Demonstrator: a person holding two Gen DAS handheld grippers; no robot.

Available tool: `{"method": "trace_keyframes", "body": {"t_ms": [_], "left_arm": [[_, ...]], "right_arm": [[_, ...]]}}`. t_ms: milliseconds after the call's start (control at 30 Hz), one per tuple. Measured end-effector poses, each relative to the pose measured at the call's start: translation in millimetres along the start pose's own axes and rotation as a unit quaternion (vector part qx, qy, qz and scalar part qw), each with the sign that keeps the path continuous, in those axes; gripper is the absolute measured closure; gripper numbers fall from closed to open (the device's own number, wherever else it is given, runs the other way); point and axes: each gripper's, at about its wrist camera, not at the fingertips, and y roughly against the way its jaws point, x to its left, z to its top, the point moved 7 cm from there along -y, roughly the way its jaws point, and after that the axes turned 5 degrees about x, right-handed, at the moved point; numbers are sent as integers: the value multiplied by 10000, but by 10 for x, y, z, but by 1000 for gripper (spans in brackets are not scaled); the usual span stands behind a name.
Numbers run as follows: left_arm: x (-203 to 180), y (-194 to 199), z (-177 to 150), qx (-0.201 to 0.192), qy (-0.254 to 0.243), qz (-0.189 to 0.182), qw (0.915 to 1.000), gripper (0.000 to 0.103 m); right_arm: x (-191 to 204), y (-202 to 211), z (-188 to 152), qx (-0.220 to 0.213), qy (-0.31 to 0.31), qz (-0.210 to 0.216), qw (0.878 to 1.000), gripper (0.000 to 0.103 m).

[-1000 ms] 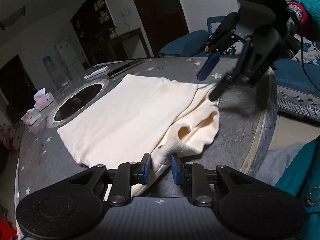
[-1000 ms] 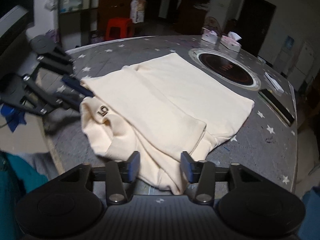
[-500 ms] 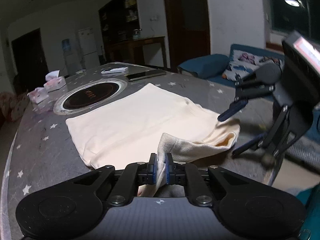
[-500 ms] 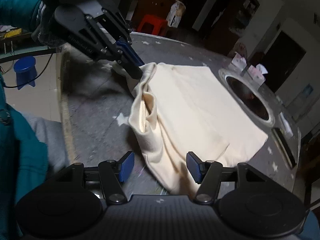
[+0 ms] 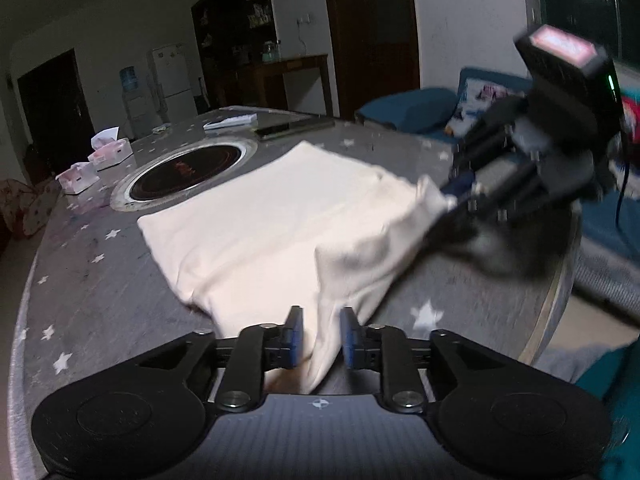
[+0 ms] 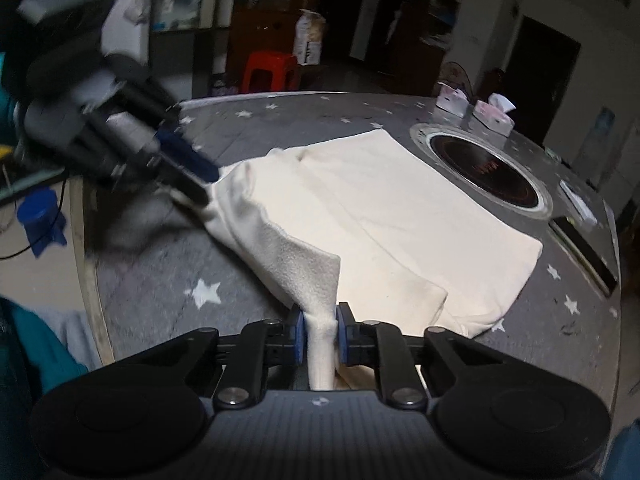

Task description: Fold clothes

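cream garment [image 5: 280, 216] lies folded on grey star-print tabletop [image 5: 92, 280], near edge lifted at both corners. left gripper [image 5: 319, 336]: fingers clamped on one garment corner, cloth bunched between blue pads. right gripper [image 6: 320, 332]: fingers clamped on other corner, fleecy inner side showing. round black cooktop [image 6: 486, 170] set in tabletop beyond garment; red marking on it unreadable. two pink tissue boxes [image 5: 96, 164] past cooktop. dark phone [image 6: 584, 256] near far tabletop rim.

Both wrist cameras low, close over table [image 5: 92, 280], facing inward (sharing garment [image 6: 400, 208])
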Motion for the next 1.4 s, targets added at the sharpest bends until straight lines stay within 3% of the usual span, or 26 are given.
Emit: {"method": "trace_keyframes", "body": {"t_ms": [267, 333, 400, 467, 767, 933, 1033, 1400], "left_arm": [[-73, -71, -161, 208, -661, 278, 9972, 77], [-56, -88, -175, 210, -642, 247, 9974, 79], [-33, -81, -174, 201, -578, 212, 9979, 93], [3, -47, -163, 160, -432, 175, 9988, 98], [-134, 400, -149, -162, -220, -9, 9996, 99], [-367, 802, -188, -204, -158, -357, 9990, 99], [-425, 943, -138, -291, -133, -353, 9989, 99], [114, 673, 510, -566, -54, -38, 9984, 99]], "right_arm": [[-45, 8, 46, -77, -191, -99, 9997, 91], [-45, 15, 51, -106, -248, -138, 9995, 93], [-23, 36, 46, -150, -257, -172, 9994, 94], [1, 72, 51, -220, -269, -193, 9992, 95], [200, 498, 40, -528, -174, -74, 9984, 95], [431, 886, -46, -405, -85, 77, 9991, 95], [512, 1048, -51, -338, -61, 118, 9993, 95], [-186, 679, 387, -288, -178, -102, 9994, 95]]}}
